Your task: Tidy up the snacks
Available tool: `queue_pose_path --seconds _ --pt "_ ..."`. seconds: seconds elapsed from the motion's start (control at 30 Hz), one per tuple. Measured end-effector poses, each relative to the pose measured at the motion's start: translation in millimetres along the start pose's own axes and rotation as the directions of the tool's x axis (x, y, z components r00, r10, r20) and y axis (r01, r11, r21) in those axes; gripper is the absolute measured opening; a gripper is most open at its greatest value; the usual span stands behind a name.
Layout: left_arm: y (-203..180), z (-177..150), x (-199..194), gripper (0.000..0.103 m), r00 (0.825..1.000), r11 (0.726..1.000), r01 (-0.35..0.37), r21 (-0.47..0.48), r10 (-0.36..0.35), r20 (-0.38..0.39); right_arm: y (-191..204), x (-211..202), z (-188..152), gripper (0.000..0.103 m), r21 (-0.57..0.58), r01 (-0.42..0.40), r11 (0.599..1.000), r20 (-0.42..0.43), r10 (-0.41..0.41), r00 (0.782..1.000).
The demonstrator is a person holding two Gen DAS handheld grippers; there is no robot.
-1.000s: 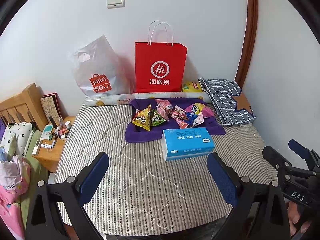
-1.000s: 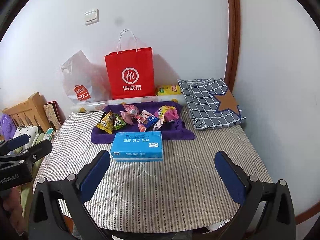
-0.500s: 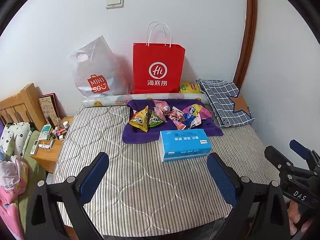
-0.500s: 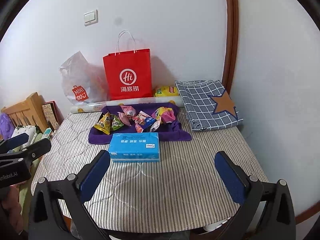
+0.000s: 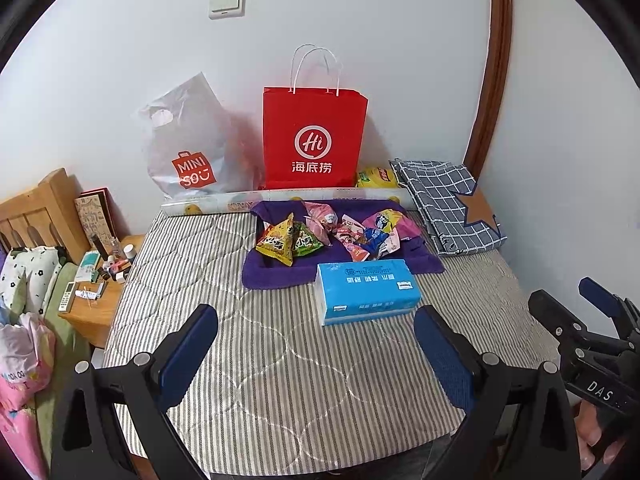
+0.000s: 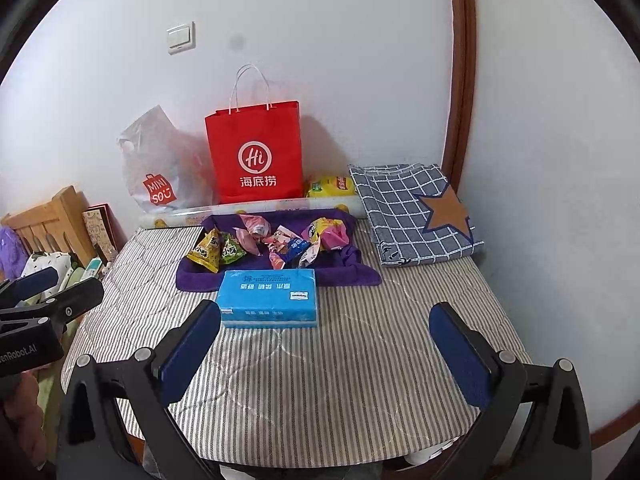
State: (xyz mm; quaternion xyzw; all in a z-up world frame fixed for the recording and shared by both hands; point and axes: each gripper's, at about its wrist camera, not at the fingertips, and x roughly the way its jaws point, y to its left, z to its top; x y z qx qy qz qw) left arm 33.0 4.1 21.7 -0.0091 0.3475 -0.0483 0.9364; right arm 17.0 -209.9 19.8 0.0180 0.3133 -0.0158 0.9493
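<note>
Several snack packets point(image 5: 332, 234) point(image 6: 272, 242) lie in a heap on a purple cloth point(image 5: 276, 272) point(image 6: 344, 272) at the far side of a striped mattress point(image 5: 280, 360) point(image 6: 340, 360). Yellow and green triangular packets point(image 5: 288, 240) point(image 6: 214, 250) sit at the heap's left. A blue tissue pack point(image 5: 366, 290) point(image 6: 270, 298) lies just in front of the cloth. My left gripper point(image 5: 316, 354) hangs open above the mattress's near part, well short of the snacks. My right gripper point(image 6: 324, 354) is likewise open and holds nothing.
A red paper bag point(image 5: 314, 136) point(image 6: 256, 152) and a white plastic bag point(image 5: 188, 148) point(image 6: 156, 168) stand against the wall. A yellow packet point(image 5: 376, 178) lies behind a rolled sheet point(image 5: 224, 204). Folded checked fabric point(image 5: 452, 206) point(image 6: 416, 212) lies at right. A cluttered bedside stand point(image 5: 100, 280) is left.
Both grippers have drawn back a little from the snacks, which now look slightly farther away. Nothing on the mattress has moved, and both grippers stay open.
</note>
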Motion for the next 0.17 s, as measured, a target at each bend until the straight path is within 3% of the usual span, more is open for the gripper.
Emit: queue_pose_path --seconds 0.17 --pt "-1.7 3.7 2.7 0.101 1.000 1.000 -0.004 -0.002 0.004 0.005 0.4 3.9 4.0 0.103 -0.006 -0.003 1.000 -0.004 0.003 1.000"
